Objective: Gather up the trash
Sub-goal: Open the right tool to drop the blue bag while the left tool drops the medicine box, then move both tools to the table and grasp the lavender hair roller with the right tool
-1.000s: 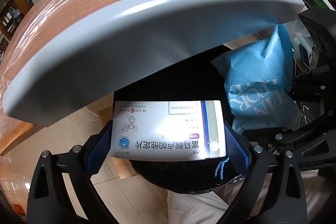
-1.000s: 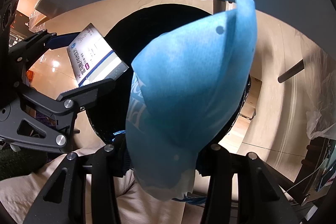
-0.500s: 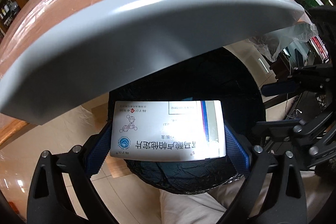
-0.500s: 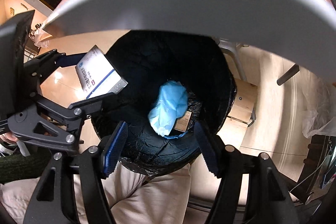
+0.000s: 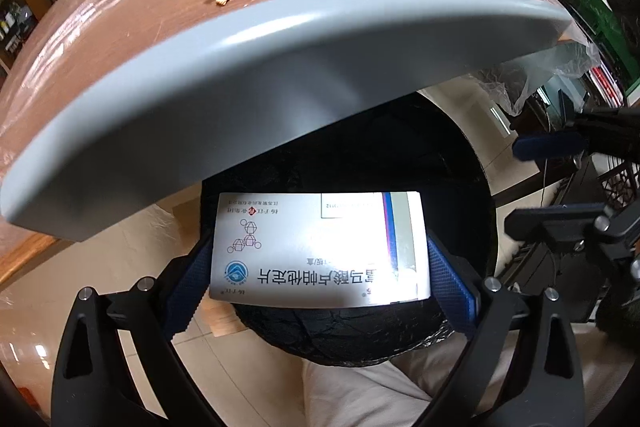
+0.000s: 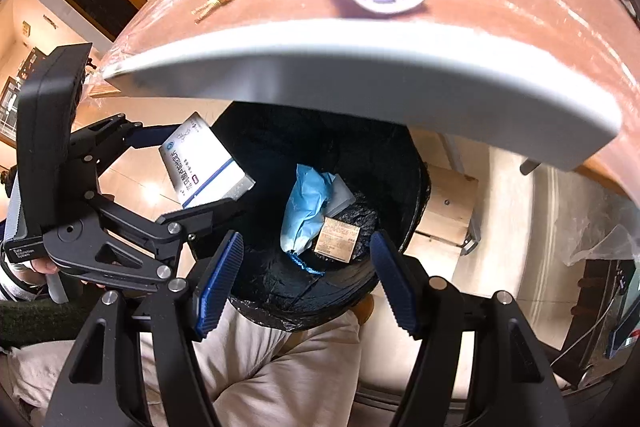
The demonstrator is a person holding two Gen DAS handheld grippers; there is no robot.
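Left tool (image 5: pixel 320 267) clenched on white medicine box (image 5: pixel 316 247) above black-lined bin (image 6: pixel 392 163), below counter edge (image 5: pixel 280 75). Right tool (image 6: pixel 306 281) released, empty; blue wrapper (image 6: pixel 306 207) lies in bin.

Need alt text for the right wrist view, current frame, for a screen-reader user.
The right gripper hangs open and empty above a black-lined trash bin holding a blue wrapper and a small brown card. To the left, the left gripper is shut on a white medicine box over the bin's rim, below the table edge.
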